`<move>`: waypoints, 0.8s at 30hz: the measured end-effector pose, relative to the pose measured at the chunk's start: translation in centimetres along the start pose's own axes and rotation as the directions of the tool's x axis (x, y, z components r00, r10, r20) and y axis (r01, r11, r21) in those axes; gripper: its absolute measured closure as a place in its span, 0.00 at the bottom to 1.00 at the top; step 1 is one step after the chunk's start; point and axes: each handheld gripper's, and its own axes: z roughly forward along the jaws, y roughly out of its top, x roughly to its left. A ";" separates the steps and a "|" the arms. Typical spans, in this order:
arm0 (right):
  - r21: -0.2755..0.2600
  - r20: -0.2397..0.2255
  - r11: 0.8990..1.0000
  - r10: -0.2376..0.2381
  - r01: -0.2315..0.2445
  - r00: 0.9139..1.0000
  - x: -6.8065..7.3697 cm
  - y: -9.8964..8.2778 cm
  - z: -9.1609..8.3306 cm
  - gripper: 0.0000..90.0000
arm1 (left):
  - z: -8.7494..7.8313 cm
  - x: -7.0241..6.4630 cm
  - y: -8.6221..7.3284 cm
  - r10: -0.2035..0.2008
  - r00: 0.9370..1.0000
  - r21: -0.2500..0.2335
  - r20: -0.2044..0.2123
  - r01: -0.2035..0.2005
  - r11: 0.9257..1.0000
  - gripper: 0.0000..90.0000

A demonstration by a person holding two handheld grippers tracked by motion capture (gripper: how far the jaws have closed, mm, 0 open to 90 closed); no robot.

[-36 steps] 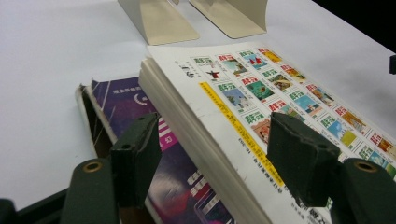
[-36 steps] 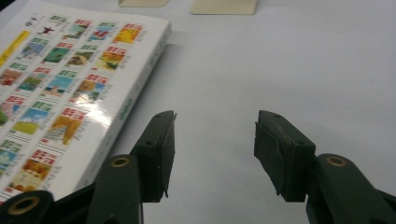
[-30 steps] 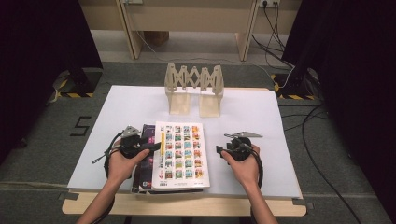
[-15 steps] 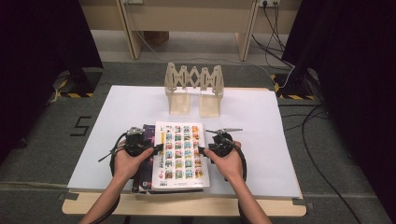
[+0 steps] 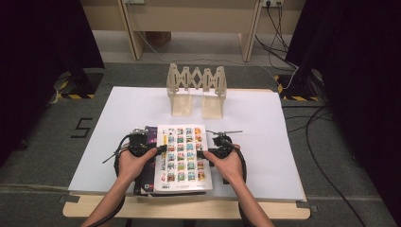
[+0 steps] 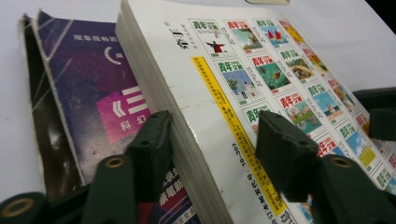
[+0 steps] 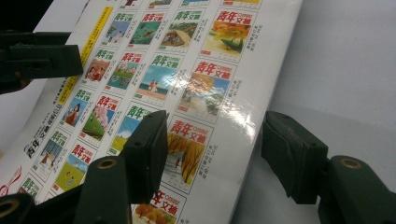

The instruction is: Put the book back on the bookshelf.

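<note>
Right gripper (image 5: 206, 153) now against magazine (image 5: 182, 156), white table (image 5: 265, 137).

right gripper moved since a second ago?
Yes. In the high view the right gripper has slid left across the white table, from clear of the book to its right edge.
</note>
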 end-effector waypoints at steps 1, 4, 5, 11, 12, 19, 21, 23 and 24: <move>0.001 0.004 1.000 0.007 -0.007 1.000 0.1 0.0 0.0 0.46 | -0.1 -0.1 0.0 -0.002 1.000 -0.003 0.002 0.002 1.000 0.53; -0.009 0.007 0.999 0.031 -0.030 1.000 0.2 -0.2 0.1 0.45 | -0.9 -0.2 0.0 -0.029 0.999 -0.025 0.025 0.029 0.999 0.60; -0.012 0.007 0.999 0.033 -0.033 0.999 0.2 -0.2 0.1 0.45 | -1.2 -0.4 0.0 -0.033 0.999 -0.031 0.036 0.034 0.999 0.61; -0.012 0.016 0.999 0.031 -0.031 0.999 0.3 -0.2 0.1 0.45 | -1.7 -1.3 -1.5 -0.130 0.978 0.078 0.162 0.118 0.990 0.64; -0.011 0.016 0.999 0.035 -0.034 0.999 0.3 -0.2 0.1 0.45 | -1.5 -1.5 -1.8 -0.120 0.981 0.080 0.155 0.109 0.991 0.65; 0.009 -0.047 0.998 0.061 -0.061 0.997 -0.7 0.8 -0.2 0.48 | -1.8 -0.4 -1.7 -0.127 0.966 0.089 0.224 0.110 0.990 0.81; 0.004 -0.047 0.997 0.072 -0.072 0.996 -1.1 1.2 -0.2 0.48 | -1.9 -0.2 -1.5 -0.115 0.966 0.108 0.230 0.092 0.990 0.82; 0.003 -0.026 0.996 0.084 -0.084 0.996 -1.9 2.4 -0.3 0.48 | -2.0 0.0 -1.5 -0.098 0.967 0.118 0.234 0.071 0.990 0.82; 0.006 -0.033 0.996 0.093 -0.093 0.995 -2.1 2.8 -0.2 0.48 | -2.0 0.2 -1.5 -0.098 0.965 0.125 0.245 0.068 0.990 0.82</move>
